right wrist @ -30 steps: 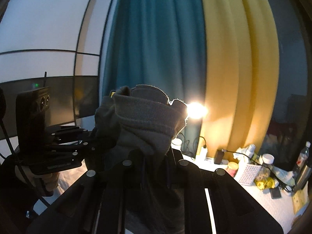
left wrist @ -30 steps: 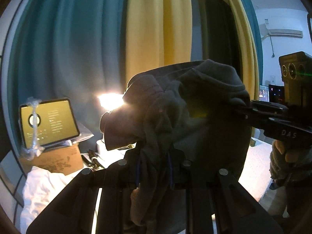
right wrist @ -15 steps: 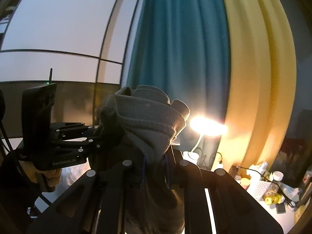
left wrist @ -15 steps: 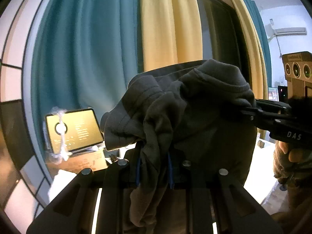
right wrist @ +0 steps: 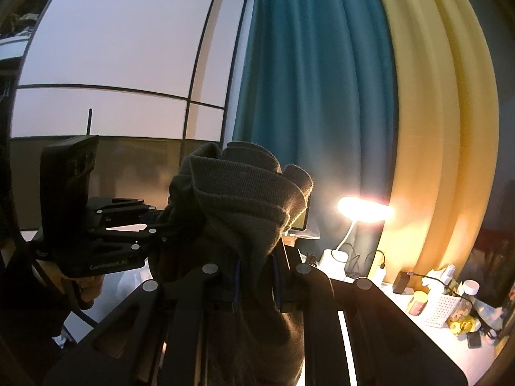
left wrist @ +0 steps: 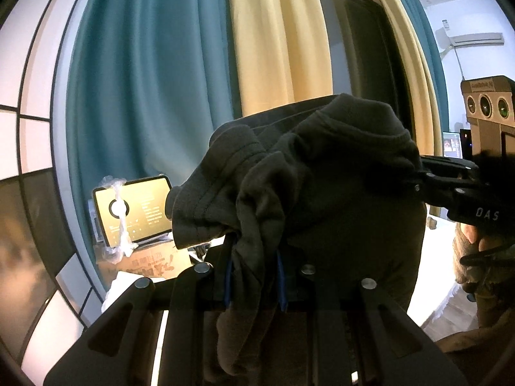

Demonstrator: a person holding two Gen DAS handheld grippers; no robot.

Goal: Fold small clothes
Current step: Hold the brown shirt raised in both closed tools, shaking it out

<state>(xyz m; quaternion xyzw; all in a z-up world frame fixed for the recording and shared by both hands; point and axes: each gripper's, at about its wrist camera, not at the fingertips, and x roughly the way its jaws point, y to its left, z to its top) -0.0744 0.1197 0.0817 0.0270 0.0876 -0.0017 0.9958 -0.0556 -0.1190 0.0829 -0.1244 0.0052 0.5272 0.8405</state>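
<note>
Both grippers hold one dark grey garment [left wrist: 322, 177] up in the air before teal and yellow curtains [left wrist: 180, 64]. The left gripper [left wrist: 254, 276] pinches a bunched fold; the right gripper [right wrist: 254, 276] is nearly closed on what looks like a ribbed hem.

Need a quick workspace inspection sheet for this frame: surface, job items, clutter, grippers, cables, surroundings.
Surface: white desk, lit by a desk lamp.
Job's things: dark grey garment, bunched and held up between both grippers.
Clutter: bottles and a white basket on the desk; tablet on a cardboard box.
Grippers: left gripper and right gripper both shut on the garment.
Cables: charger leads on the desk.
Surroundings: teal and yellow curtains, air conditioner.
</note>
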